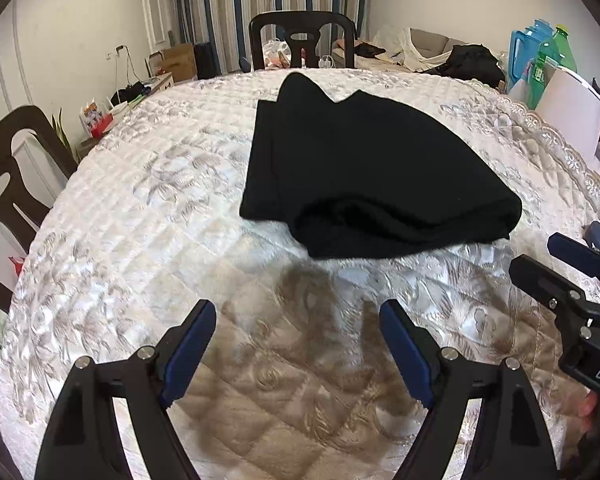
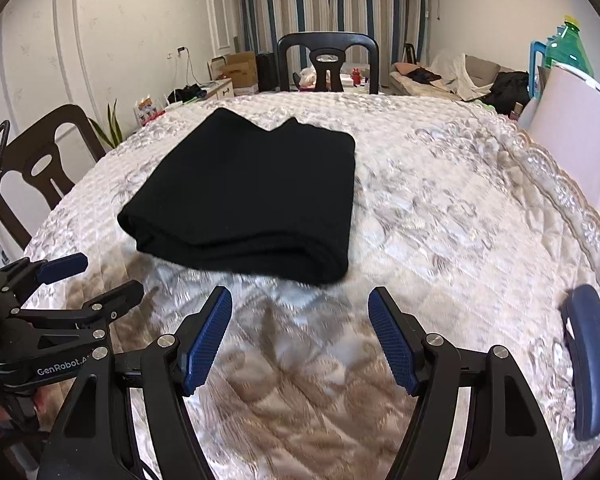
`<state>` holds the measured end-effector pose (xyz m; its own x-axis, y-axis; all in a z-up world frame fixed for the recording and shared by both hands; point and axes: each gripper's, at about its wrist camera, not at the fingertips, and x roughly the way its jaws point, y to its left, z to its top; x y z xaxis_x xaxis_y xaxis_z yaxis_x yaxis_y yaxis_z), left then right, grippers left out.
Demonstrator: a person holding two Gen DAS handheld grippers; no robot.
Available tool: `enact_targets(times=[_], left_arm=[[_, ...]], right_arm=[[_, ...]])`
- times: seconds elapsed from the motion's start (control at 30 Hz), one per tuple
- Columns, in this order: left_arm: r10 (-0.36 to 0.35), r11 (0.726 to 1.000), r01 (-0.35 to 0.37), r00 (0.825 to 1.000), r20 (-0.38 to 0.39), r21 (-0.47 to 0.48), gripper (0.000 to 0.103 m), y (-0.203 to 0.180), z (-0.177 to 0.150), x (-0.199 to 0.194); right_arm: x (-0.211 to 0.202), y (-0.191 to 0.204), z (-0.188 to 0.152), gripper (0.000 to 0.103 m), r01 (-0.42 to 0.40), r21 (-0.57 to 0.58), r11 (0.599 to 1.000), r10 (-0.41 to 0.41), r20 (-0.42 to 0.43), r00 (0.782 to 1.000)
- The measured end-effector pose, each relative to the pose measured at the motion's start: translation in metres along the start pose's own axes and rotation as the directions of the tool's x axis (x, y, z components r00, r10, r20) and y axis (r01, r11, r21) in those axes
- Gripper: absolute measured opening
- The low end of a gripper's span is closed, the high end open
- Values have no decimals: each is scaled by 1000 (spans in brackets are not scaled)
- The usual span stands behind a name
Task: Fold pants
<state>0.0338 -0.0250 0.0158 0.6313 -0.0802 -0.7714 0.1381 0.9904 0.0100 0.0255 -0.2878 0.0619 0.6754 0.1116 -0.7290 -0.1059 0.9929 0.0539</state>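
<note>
The black pants (image 1: 364, 172) lie folded into a thick bundle on the quilted bench (image 1: 140, 216), near its middle. The long axis runs from the near rolled fold toward the far chair (image 1: 302, 40), where two uneven points end the bundle. The left claw (image 1: 298, 354) hovers short of the fold, jaws apart and empty. The right claw (image 2: 300, 334) sits just beside it, likewise apart, touching nothing.
</note>
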Motion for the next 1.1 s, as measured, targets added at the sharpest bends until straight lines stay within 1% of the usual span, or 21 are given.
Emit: enact_targets(times=[0.23,0.33,0.6,0.9,1.1], left_arm=[[2,1000,-2,1000,-17,14,86,-8,-9,5],[12,1000,-12,1000,-10,22,86,-9,-9,4],[3,1000,-3,1000,-13,18,86,-12,-7,9],[-10,1000,10,1000,-21,2,90,-11,-4,13],[-14,1000,14,1000,-23,-1,91,-11,-4,13]], right_arm=[[3,-2,-7,71,16,1,1000,-16,-23,1000],[6,-2,-9,71,22,-5,1000,-22,-34,999],[14,-4,-7,71,36,-12,999,-37,-54,998],[26,-7,-7,71,29,-3,1000,-29,-103,994],[29,-4,-8,72,45,-20,999,-47,-116,992]])
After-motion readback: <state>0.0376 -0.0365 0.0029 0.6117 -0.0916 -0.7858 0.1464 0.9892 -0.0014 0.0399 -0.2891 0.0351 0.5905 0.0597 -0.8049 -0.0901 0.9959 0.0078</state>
